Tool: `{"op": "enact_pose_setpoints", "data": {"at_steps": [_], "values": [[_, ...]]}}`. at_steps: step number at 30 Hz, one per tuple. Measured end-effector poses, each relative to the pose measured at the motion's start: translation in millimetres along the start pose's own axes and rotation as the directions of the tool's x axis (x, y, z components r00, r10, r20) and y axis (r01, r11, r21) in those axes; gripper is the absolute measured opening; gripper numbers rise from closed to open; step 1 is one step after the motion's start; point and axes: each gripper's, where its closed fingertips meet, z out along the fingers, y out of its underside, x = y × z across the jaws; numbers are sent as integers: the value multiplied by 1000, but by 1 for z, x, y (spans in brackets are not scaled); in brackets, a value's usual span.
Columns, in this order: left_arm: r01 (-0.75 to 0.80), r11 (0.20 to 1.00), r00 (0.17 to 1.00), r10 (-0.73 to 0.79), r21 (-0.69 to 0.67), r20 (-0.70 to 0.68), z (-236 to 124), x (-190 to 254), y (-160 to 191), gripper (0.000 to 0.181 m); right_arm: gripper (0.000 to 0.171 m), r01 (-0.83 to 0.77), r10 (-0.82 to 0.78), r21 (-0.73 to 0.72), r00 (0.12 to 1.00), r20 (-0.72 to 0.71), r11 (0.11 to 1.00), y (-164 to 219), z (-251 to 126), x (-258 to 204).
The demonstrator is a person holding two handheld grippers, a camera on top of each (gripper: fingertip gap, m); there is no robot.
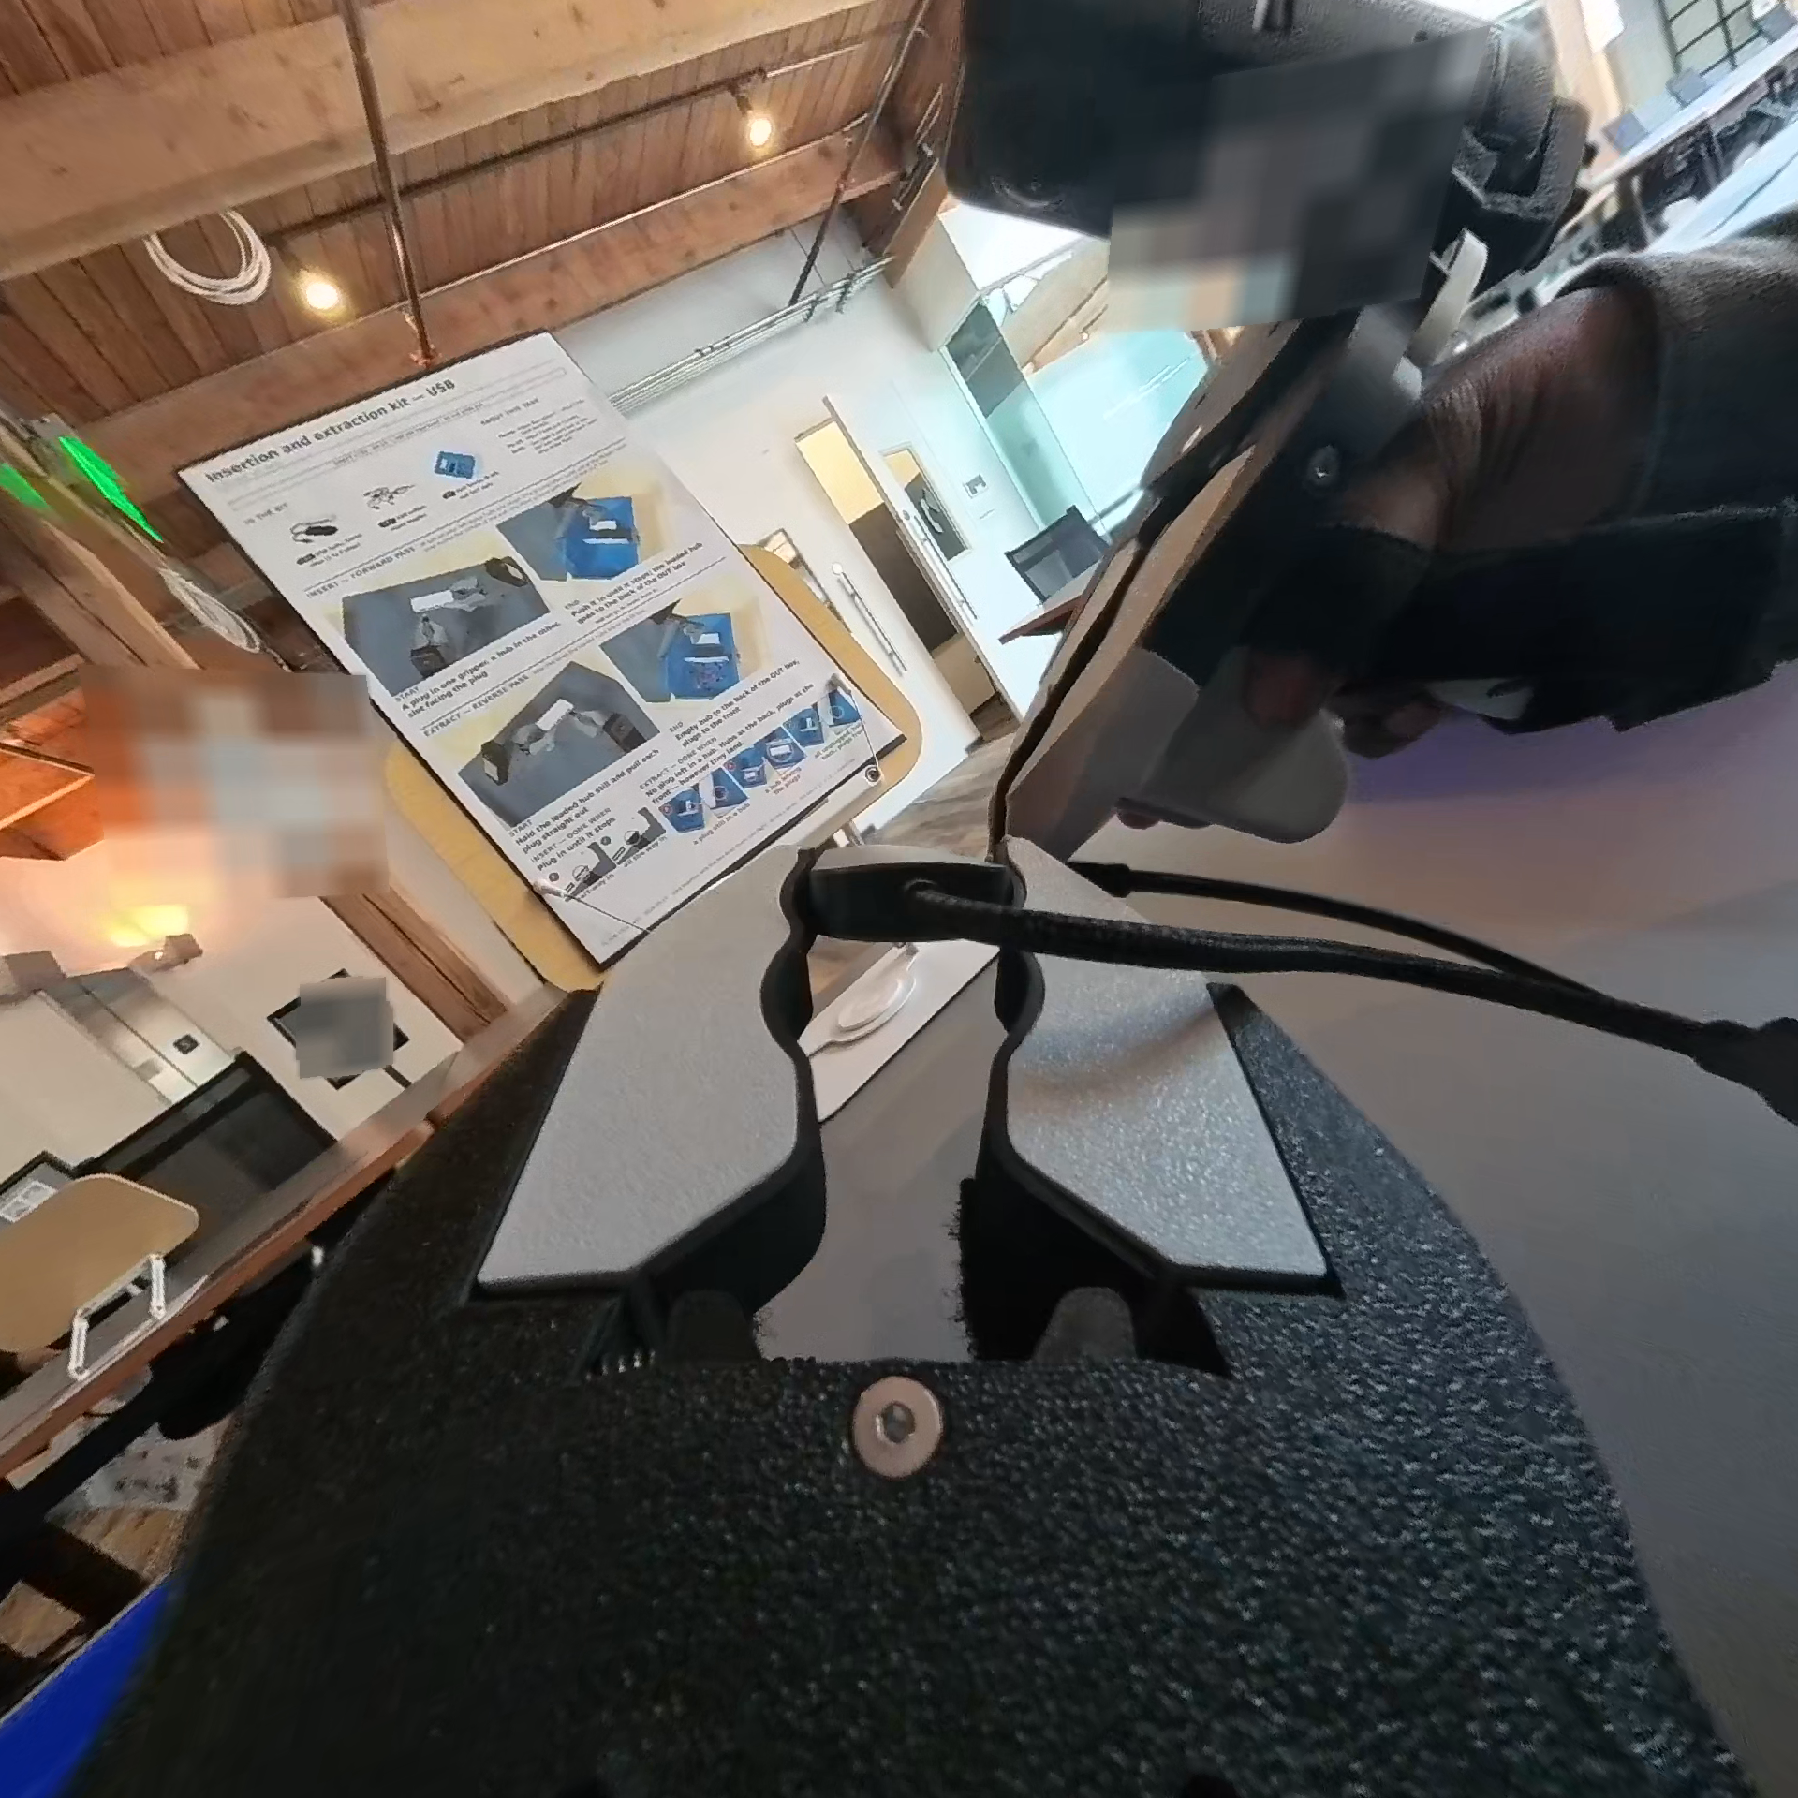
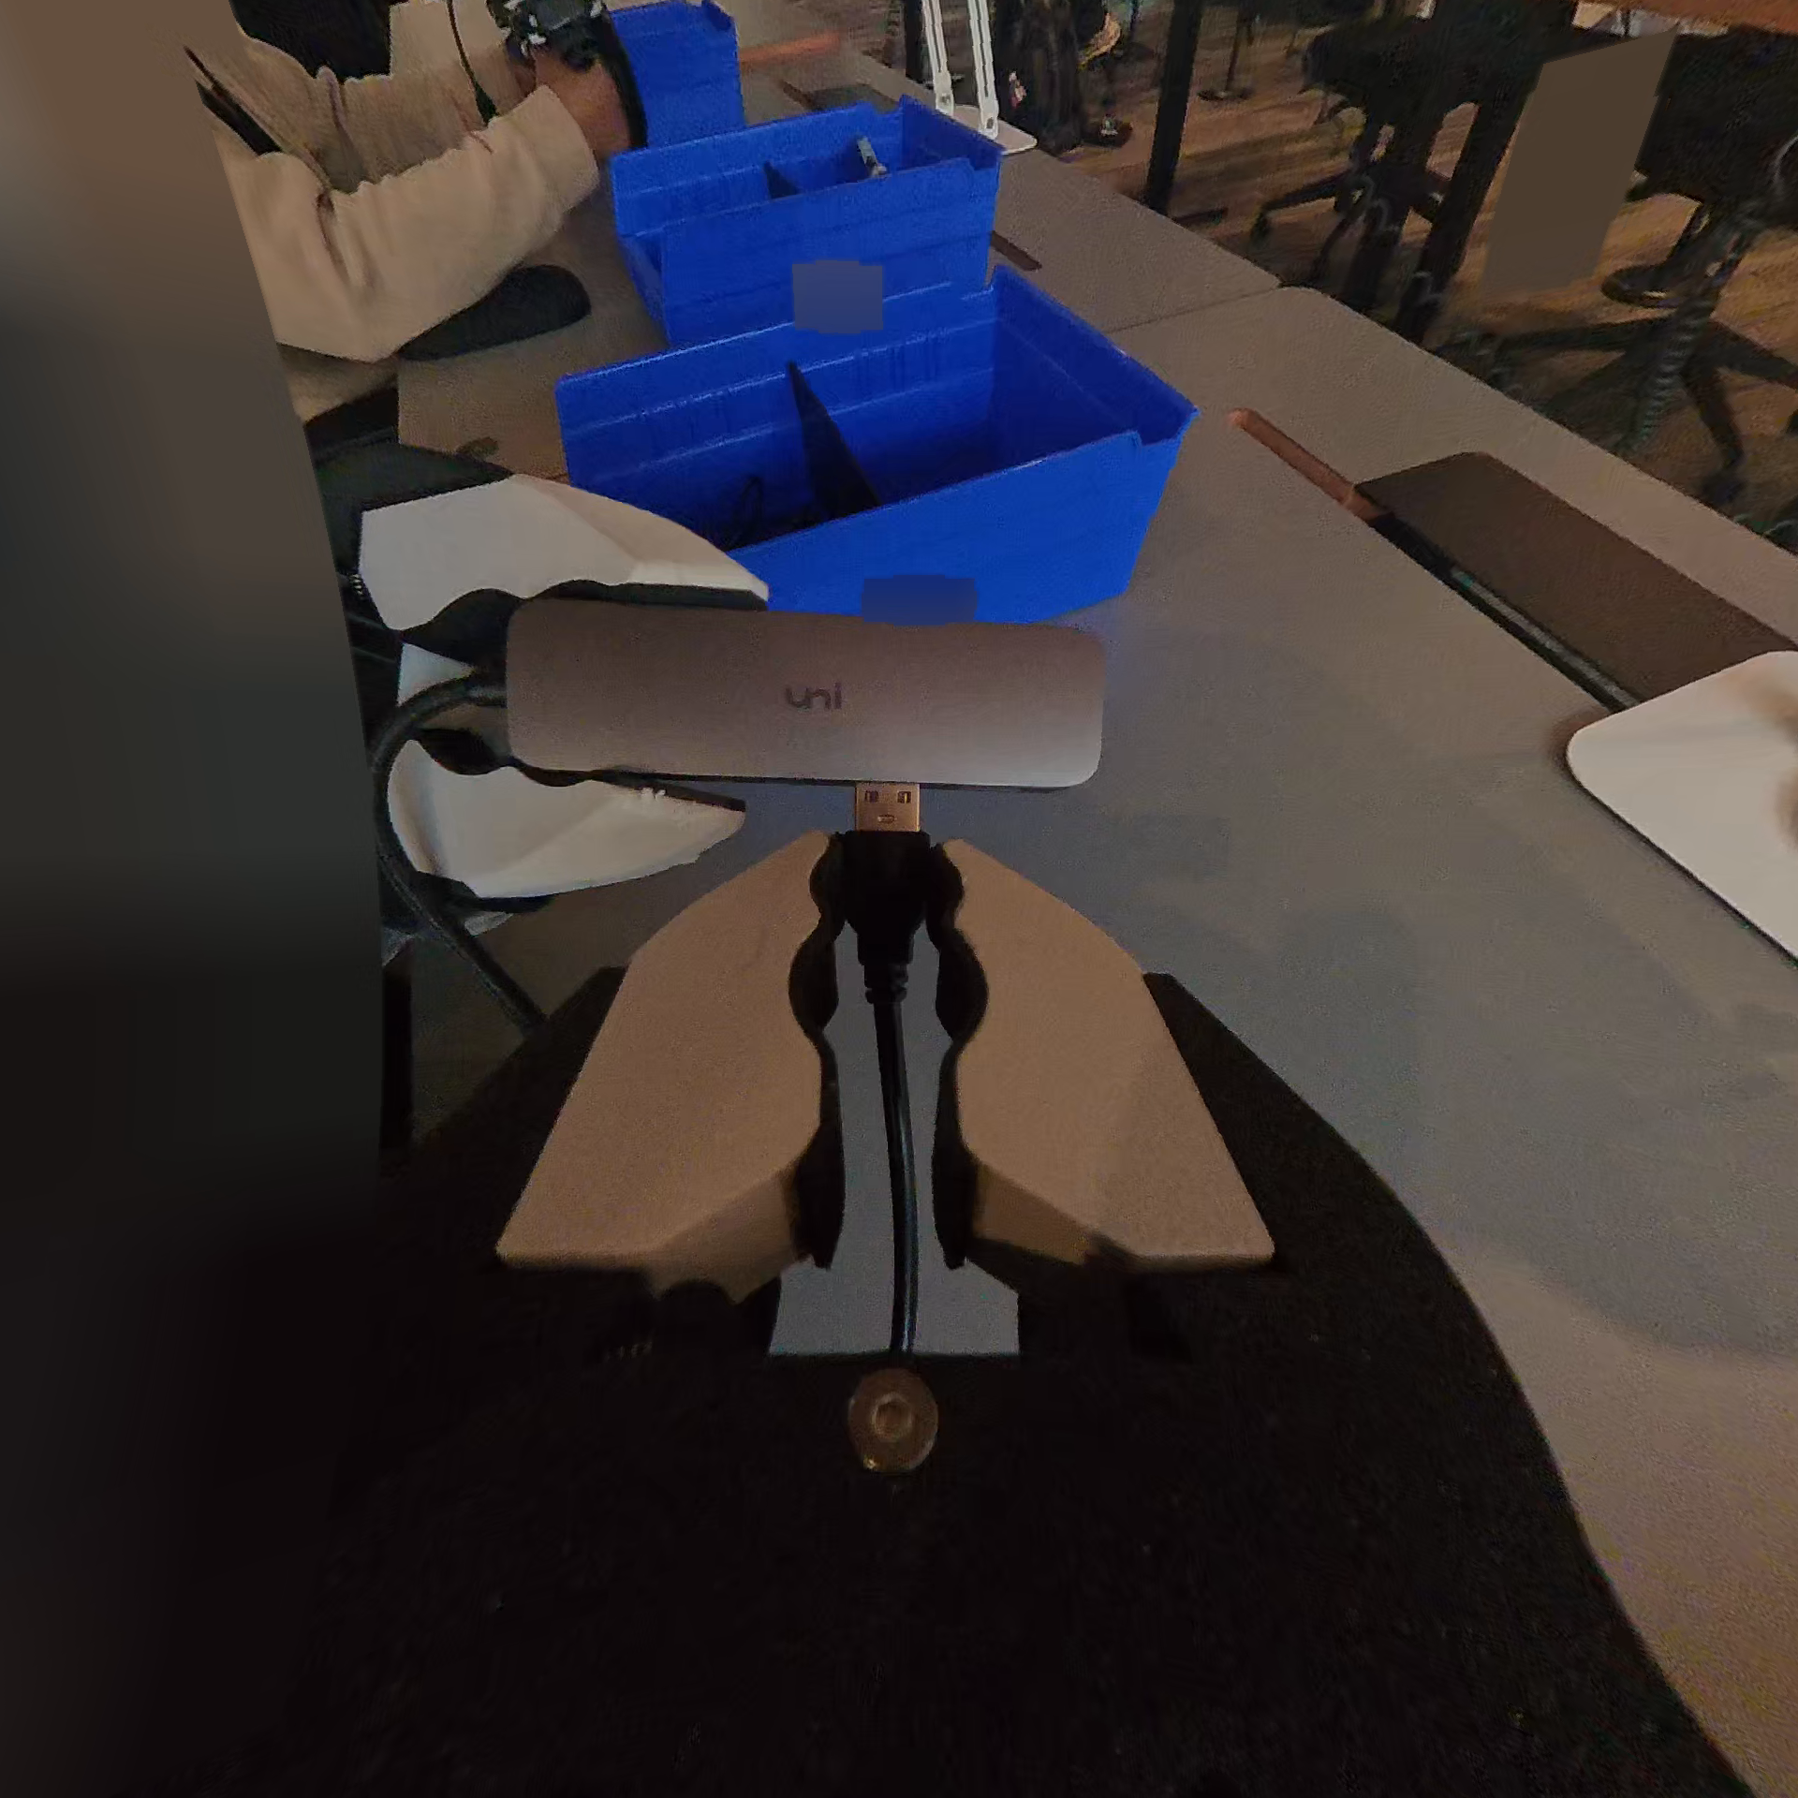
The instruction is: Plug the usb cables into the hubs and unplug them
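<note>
Grey hub (image 2: 806,696) clamped in left gripper (image 2: 584,701); right gripper (image 2: 881,856) pinches black USB plug (image 2: 883,900) partly inserted.

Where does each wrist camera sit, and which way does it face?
Left wrist view: on the left gripper, tilted up toward a white instruction poster; the person's gloved hand shows.
Right wrist view: on the right gripper, shut on the black USB plug, facing blue plastic bins.
Shared: the flat grey metal hub.

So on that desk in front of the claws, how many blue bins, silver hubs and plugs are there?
Blue bins: 3 (nearest, middle, farthest)
Silver hub: 1
USB plug in the right gripper: 1
Total: 5
</note>
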Motion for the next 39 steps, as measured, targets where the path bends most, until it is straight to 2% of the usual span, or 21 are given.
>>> {"op": "enact_pose_setpoints", "data": {"at_steps": [5,9,12,20,22,24,26,28,31,34,35,36,39], "values": [[18,1000,999,-19,-4,-41,-1,3,5,35,14,32,-32,33,999,-13,999,4,3,1],[-11,1000,999,10,-21,-45,0,5,9,36,14,58,-54,81,997,-54,995,6,6,3],[-67,997,992,61,-50,-108,-2,12,13,36,13,61,-57,88,997,-53,994,14,10,2],[-40,998,979,32,-38,-199,-11,13,15,37,13,36,-44,139,998,52,990,15,14,-7],[-37,998,981,28,-45,-194,-11,12,18,37,13,33,-40,140,998,47,990,13,14,-6],[29,1000,986,-29,-5,-166,-9,10,11,39,11,-21,10,185,998,61,983,8,14,-5],[-9,998,984,-1,-58,-177,-6,13,17,39,13,-13,7,171,999,38,985,14,18,-1],[46,998,984,-51,-32,-173,-5,15,14,39,11,-10,5,176,999,32,984,14,20,-1],[6,998,984,-17,-65,-178,-3,15,18,40,11,0,-4,175,1000,22,985,14,22,2],[61,989,987,-80,-134,-141,-7,2,37,36,13,6,-10,234,1000,15,972,2,13,6],[91,989,984,-108,-121,-142,-7,2,37,36,14,7,-12,229,1000,22,973,0,11,5],[97,992,987,-106,-77,-124,-7,-1,32,36,14,17,-20,221,1000,11,975,-2,11,5],[34,995,992,-45,-94,-118,-3,-1,31,36,14,53,-52,175,999,-14,983,0,13,8]]}}
